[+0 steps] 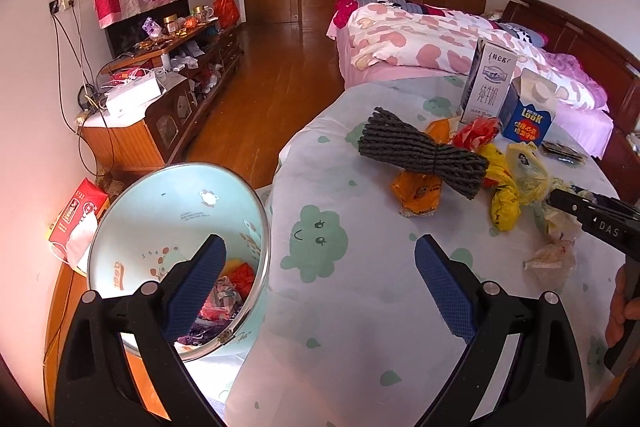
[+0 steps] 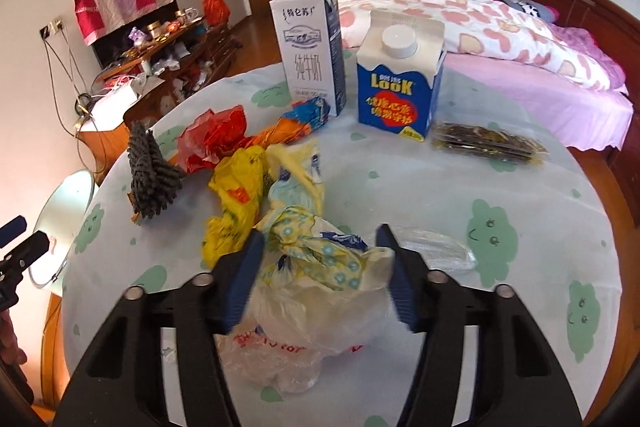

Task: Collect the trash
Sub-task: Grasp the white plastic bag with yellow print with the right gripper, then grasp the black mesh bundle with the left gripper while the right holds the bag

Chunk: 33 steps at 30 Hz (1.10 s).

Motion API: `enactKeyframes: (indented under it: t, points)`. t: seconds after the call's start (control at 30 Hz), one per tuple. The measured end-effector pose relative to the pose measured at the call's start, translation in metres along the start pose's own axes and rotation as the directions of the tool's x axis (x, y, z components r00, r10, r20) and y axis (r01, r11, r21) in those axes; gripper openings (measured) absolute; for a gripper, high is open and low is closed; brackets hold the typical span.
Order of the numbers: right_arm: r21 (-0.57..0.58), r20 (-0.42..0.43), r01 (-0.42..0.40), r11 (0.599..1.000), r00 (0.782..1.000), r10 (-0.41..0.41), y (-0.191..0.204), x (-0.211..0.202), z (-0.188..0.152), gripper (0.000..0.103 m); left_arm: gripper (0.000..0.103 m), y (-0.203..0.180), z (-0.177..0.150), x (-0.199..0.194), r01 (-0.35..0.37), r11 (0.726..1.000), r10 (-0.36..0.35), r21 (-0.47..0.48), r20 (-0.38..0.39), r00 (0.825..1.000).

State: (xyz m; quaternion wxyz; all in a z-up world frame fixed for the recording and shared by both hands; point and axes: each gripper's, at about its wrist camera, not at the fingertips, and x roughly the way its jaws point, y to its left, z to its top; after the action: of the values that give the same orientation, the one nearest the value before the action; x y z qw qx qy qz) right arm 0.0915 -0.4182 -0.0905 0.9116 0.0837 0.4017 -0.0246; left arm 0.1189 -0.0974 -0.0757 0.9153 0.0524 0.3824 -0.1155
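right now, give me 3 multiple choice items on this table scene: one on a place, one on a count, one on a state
1. Where is the bin?
A. on the bed
B. below the table edge, by the left tongs
C. on the table

2. How many cartons stand on the table?
A. two
B. four
C. none

3. What are the right tongs doing?
A. hanging empty
B. gripping a carton
C. closing round the crumpled floral bag

Answers: 1 B, it sits low beside the table; 2 A, the white milk carton and blue LOOK carton; 3 C, the bag fills the gap.
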Motion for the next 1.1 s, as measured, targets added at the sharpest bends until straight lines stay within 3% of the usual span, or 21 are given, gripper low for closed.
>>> enactKeyframes:
  t: [0.17, 0.3, 0.53, 0.67, 0.77, 0.87, 0.97, 1.1]
  points:
    - [0.033, 0.046, -0.036, 0.999, 0.998, 0.035, -0.005, -0.010, -0.004, 0.037, 0.091, -0.013, 0.006, 0.004, 0.005, 1.000, -0.005, 0.015, 0.006, 1.000]
    - [0.095, 0.151, -0.051, 0.994, 0.988, 0.037, -0.016, -0.034, -0.006, 0.035, 0.089, -0.022, 0.014, 0.010, 0.028, 1.000, -0.028, 0.006, 0.003, 1.000]
    - [0.163, 0.276, 0.179, 0.970, 0.936, -0.219, -0.035, -0.061, -0.016, 0.036, 0.088, -0.054, 0.043, 0.026, 0.039, 0.999, -0.038, -0.034, 0.030, 0.999]
    - [0.198, 0.274, 0.217, 0.956, 0.924, -0.267, -0.046, -0.059, -0.022, 0.036, 0.088, -0.080, 0.059, 0.045, 0.016, 1.000, -0.015, -0.025, 0.041, 0.999]
    - [0.208, 0.260, 0.219, 0.953, 0.927, -0.269, -0.059, -0.054, -0.023, 0.037, 0.088, -0.093, 0.065, 0.065, -0.011, 0.999, 0.011, -0.043, 0.013, 1.000]
    - [0.222, 0.244, 0.205, 0.953, 0.935, -0.258, -0.072, -0.053, -0.027, 0.037, 0.081, -0.096, 0.067, 0.084, -0.006, 0.997, 0.003, -0.082, -0.034, 0.999]
    - [0.223, 0.237, 0.201, 0.954, 0.938, -0.253, -0.075, -0.055, -0.033, 0.037, 0.068, -0.098, 0.062, 0.097, 0.011, 0.995, -0.018, -0.095, -0.073, 0.997]
    - [0.232, 0.241, 0.198, 0.952, 0.937, -0.254, -0.075, -0.056, -0.035, 0.037, 0.037, -0.093, 0.052, 0.099, 0.057, 0.994, -0.064, -0.099, -0.075, 0.995]
